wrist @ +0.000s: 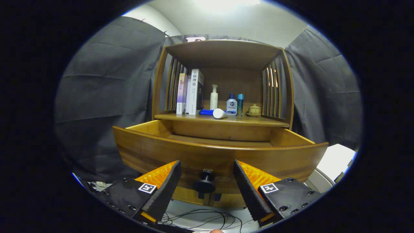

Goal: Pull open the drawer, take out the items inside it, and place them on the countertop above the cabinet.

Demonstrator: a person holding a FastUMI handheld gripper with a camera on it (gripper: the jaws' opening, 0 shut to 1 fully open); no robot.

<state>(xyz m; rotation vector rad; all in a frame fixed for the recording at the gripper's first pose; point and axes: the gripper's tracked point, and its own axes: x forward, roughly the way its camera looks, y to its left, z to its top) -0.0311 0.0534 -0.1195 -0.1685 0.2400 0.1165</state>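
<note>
With drawer [220,152] pulled out: interior to be checked from higher.
gripper [207,176]: spread wide, knob [205,183] between, ungripped.

White book [195,92] spine reads "人格理论"; other labels too small to read.

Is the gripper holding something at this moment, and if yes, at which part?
Nothing is held. The gripper is open; its fingers stand on either side of the drawer knob without touching it. The drawer is pulled out.
</note>
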